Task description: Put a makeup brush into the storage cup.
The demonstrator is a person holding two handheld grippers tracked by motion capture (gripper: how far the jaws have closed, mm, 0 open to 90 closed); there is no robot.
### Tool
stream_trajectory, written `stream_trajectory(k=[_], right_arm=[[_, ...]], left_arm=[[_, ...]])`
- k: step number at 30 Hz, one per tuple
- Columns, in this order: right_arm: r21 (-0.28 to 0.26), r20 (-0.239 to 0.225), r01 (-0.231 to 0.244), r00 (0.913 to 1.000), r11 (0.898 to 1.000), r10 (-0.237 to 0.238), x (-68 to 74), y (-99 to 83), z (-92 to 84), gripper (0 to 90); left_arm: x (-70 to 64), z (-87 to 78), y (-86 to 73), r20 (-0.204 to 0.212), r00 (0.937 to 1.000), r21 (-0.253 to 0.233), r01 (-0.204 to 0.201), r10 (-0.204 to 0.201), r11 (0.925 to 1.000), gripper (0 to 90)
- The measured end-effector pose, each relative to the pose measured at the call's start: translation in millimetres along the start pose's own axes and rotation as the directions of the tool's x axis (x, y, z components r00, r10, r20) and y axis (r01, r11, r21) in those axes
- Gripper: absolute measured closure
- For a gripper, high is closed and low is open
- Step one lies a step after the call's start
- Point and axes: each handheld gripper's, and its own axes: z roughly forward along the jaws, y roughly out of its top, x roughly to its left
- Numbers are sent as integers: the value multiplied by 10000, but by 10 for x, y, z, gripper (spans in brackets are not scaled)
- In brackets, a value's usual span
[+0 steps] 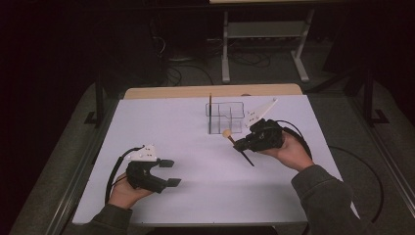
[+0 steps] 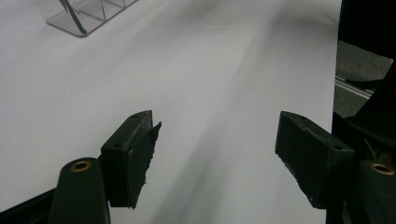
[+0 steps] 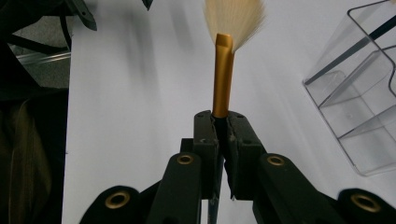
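Fingers of the right gripper [image 3: 219, 135] were clamped on a makeup brush [image 3: 223, 84] with a gold ferrule, raised beside the clear organizer [image 1: 224, 117], which held what looked like one thin dark stick. Left gripper [image 1: 170, 172] rested spread apart over the white table [image 1: 195, 161].

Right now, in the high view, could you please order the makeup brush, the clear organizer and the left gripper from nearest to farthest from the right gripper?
1. Makeup brush: held in the right gripper.
2. Clear organizer: just beyond, toward the table's far edge.
3. Left gripper: across the table, near side.
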Motion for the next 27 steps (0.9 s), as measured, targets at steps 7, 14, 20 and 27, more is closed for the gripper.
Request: stream_trajectory(k=[7, 14, 20, 27], right_arm=[[-25, -17, -26, 10000, 10000, 26, -30, 49, 6, 830], [34, -2, -46, 10000, 10000, 46, -67, 88, 18, 830], [116, 98, -6, 10000, 9999, 5, -119, 123, 26, 830], [60, 136, -23, 9999, 10000, 22, -163, 190, 23, 831]], left_arm=[[-3, 1, -1, -67, 10000, -21, 6, -6, 10000, 255], [5, -13, -8, -71, 9999, -106, 70, -70, 9999, 245], [0, -16, -10, -87, 9999, -153, 128, -129, 9998, 245], [8, -30, -13, -58, 10000, -257, 54, -56, 9997, 244]])
